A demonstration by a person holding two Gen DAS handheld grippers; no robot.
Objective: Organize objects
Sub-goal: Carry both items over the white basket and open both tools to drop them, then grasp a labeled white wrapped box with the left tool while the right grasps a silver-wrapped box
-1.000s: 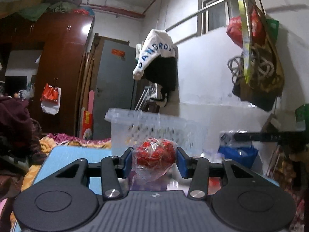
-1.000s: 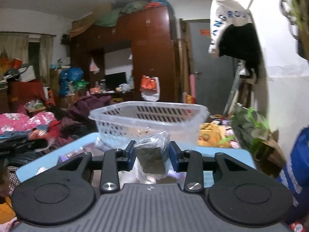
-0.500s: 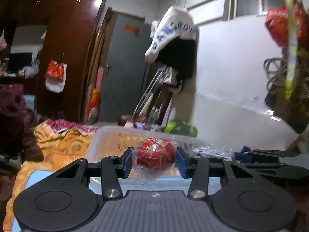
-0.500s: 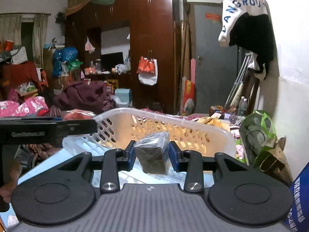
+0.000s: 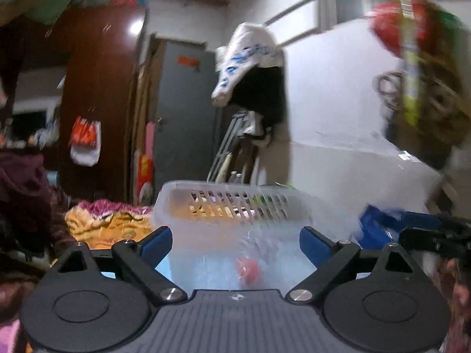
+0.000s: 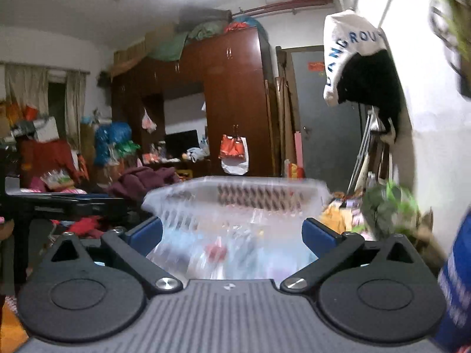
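The red plastic-wrapped ball (image 5: 248, 269) tumbles, blurred, inside the translucent slotted plastic basket (image 5: 223, 203); left gripper (image 5: 235, 242) and right gripper (image 6: 232, 236) jaws are opening, nothing between them. Risk: light packets could bounce out over the rim.

We see the left gripper (image 5: 235, 242) as a black body with a ribbed grey deck, a small pale mark at the deck's front edge, and two round discs set in flat black lobes. Angled black link arms end in silver screw heads and carry blue pads (image 5: 155, 242). The right gripper (image 6: 232, 234) is built alike: ribbed grey deck, black lobes, silver screws, blue pads (image 6: 319, 235). Its deck mark is probably the same emblem, though blurred.
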